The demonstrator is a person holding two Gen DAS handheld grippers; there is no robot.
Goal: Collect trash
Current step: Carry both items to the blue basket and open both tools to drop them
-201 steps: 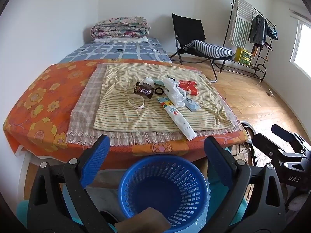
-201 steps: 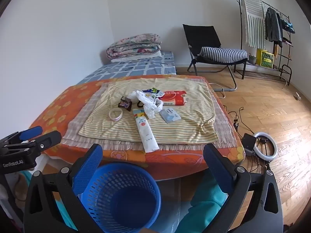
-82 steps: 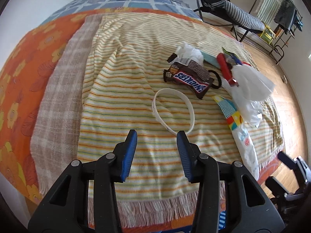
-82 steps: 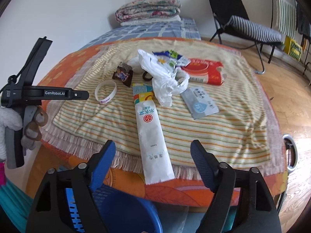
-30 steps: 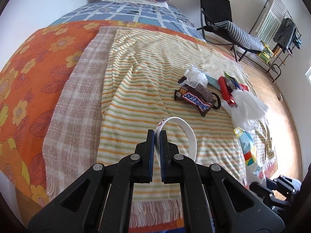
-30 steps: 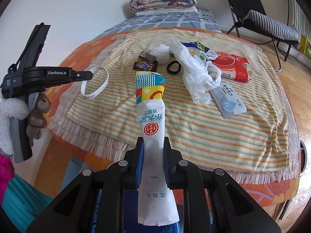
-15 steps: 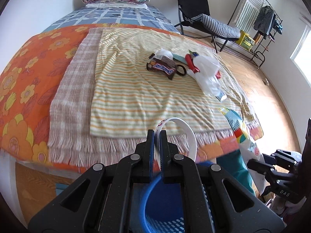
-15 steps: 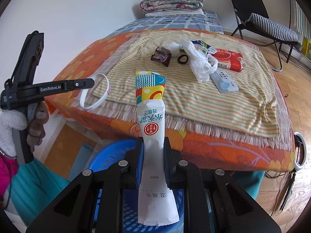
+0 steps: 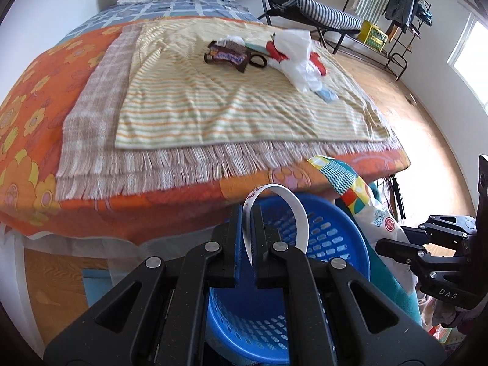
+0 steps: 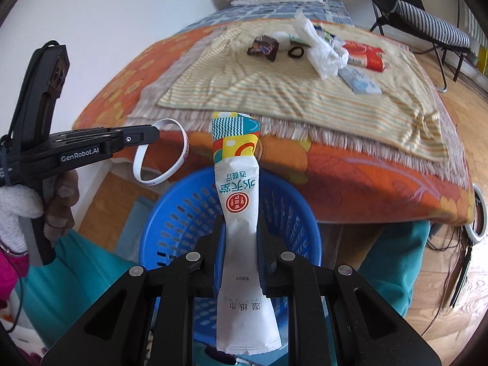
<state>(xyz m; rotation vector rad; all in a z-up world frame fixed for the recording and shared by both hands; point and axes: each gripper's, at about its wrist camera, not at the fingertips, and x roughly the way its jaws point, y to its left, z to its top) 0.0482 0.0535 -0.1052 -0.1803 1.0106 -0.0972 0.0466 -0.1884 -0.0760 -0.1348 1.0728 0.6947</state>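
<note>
Basket point(image 10: 183, 213) sat below the table's near edge point(image 9: 183, 195). Left gripper point(image 9: 247, 213) pinched white wristband point(image 9: 292, 207), right gripper point(image 10: 241, 244) clamped wipes packet point(image 10: 239, 201), both over the rim; remaining trash point(image 10: 326, 52) far.

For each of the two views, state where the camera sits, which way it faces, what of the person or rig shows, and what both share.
Left wrist: behind the left gripper, shut on the white band, facing the bed over the blue basket; the right gripper shows at right.
Right wrist: behind the right gripper, shut on the long wrapper, facing the same way; the left gripper and hand show at left.
Shared: basket, bed, band, wrapper.
</note>
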